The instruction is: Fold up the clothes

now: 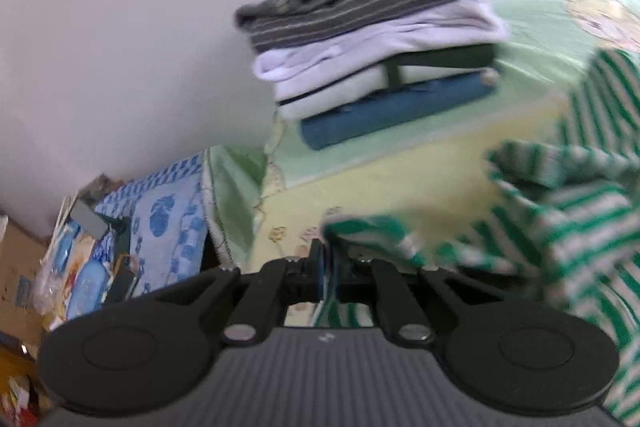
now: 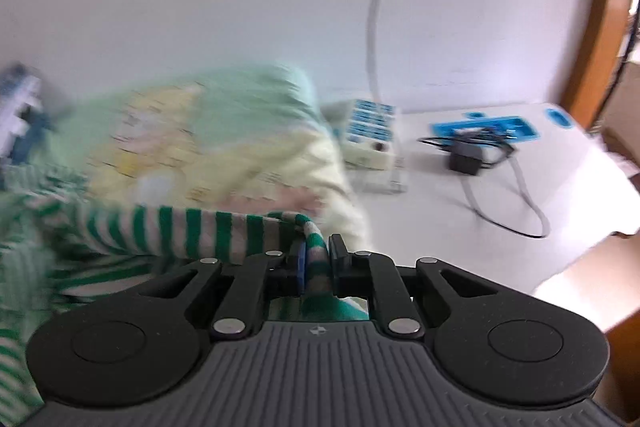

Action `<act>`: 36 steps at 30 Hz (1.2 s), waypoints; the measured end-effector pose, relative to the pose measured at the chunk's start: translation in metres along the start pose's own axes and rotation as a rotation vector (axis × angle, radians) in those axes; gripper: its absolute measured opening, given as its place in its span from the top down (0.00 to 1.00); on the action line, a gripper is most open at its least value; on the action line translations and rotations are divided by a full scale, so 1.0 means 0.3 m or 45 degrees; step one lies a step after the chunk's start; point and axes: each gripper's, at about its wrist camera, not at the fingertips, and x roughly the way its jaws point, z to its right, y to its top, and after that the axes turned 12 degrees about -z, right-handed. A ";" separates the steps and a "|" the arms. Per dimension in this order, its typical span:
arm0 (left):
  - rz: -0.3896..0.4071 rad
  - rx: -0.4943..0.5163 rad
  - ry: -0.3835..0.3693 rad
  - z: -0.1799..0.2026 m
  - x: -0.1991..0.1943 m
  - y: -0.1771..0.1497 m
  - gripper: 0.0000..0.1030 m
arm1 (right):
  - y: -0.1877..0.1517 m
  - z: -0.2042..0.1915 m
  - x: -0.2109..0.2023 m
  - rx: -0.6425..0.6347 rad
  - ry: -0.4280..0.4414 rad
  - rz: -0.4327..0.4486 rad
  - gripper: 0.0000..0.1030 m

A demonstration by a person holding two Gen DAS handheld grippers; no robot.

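Above the bedsheet (image 1: 420, 183), left gripper (image 1: 329, 267), right gripper (image 2: 316, 261), both pinching striped garment (image 1: 580, 227)

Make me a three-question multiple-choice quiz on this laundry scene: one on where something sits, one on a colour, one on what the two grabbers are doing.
1. Where is the stack of folded clothes?
A. on the pale green and yellow bedspread by the wall
B. on the white desk
C. on the floor

2. What colours are the striped knit garment?
A. red and black
B. green and white
C. plain blue

3. What state are the left gripper and right gripper in?
A. both open
B. only one holding
C. both clamped on the garment

Answers: 1 A, the stack rests on the bedspread; 2 B, green and white bands show; 3 C, fabric sits pinched in each.
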 end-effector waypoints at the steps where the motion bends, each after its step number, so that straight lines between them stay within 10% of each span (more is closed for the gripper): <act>1: -0.001 -0.012 0.009 -0.019 0.011 0.015 0.95 | -0.004 -0.008 0.021 -0.025 -0.050 -0.018 0.85; 7: 0.048 -0.058 0.016 -0.114 -0.007 0.021 0.84 | -0.024 -0.085 -0.037 -0.146 -0.295 0.054 0.57; 13: 0.184 -0.067 -0.058 -0.173 -0.156 -0.104 0.46 | -0.038 -0.296 -0.285 -0.286 0.414 0.078 0.21; 19: 0.246 0.041 -0.201 -0.098 -0.255 -0.160 0.47 | -0.135 -0.671 -0.271 -0.652 0.536 0.054 0.23; 23: 0.227 0.129 -0.320 0.011 -0.258 -0.175 0.31 | -0.165 -0.843 -0.223 -0.900 0.316 0.226 0.23; 32: 0.116 0.184 -0.346 0.245 -0.144 -0.120 0.35 | -0.031 -0.959 -0.029 -0.991 0.085 0.219 0.25; 33: 0.104 0.189 -0.344 0.270 -0.132 -0.113 0.41 | -0.022 -0.972 -0.005 -1.016 0.071 0.201 0.33; 35: 0.087 0.181 -0.350 0.281 -0.122 -0.101 0.67 | 0.006 -0.983 0.031 -1.003 0.096 0.135 0.84; 36: 0.080 0.173 -0.357 0.276 -0.121 -0.095 0.73 | 0.039 -0.977 0.034 -0.936 0.167 0.084 0.84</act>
